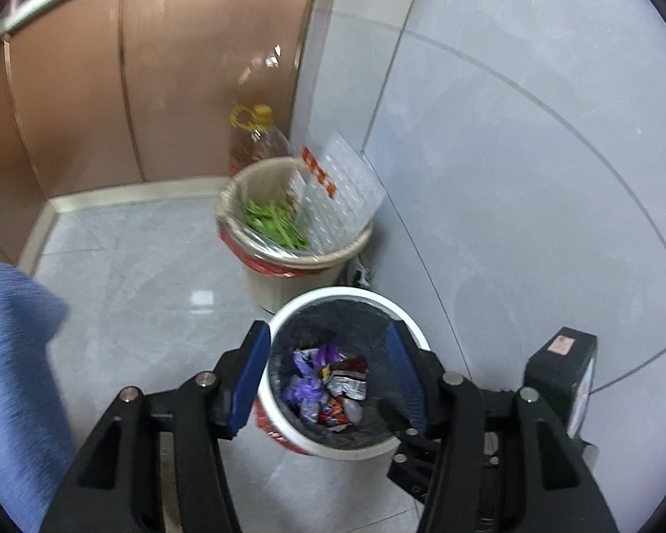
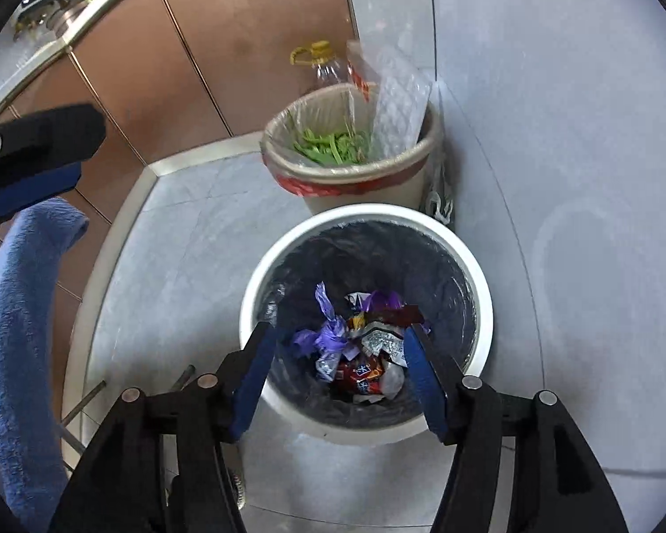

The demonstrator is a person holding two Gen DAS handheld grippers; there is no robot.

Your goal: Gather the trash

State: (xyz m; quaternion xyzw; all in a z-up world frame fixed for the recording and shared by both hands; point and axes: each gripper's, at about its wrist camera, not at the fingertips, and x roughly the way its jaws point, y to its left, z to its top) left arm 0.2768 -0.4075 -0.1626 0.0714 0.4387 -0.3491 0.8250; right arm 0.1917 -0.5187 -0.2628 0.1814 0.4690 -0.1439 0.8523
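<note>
Both claws, the left claw and right claw, hang parted and empty over the white bin, whose dark liner holds crumpled wrappers and purple plastic. Judging by that, the trash is already dropped in. Behind stands a beige bin with green scraps and a clear tray.

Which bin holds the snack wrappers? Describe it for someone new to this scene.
In the corner where the brown cabinets meet the grey tiled wall, two bins stand together. It is the nearer white bin, black-lined, unlike the beige bin holding green vegetable scraps.
</note>
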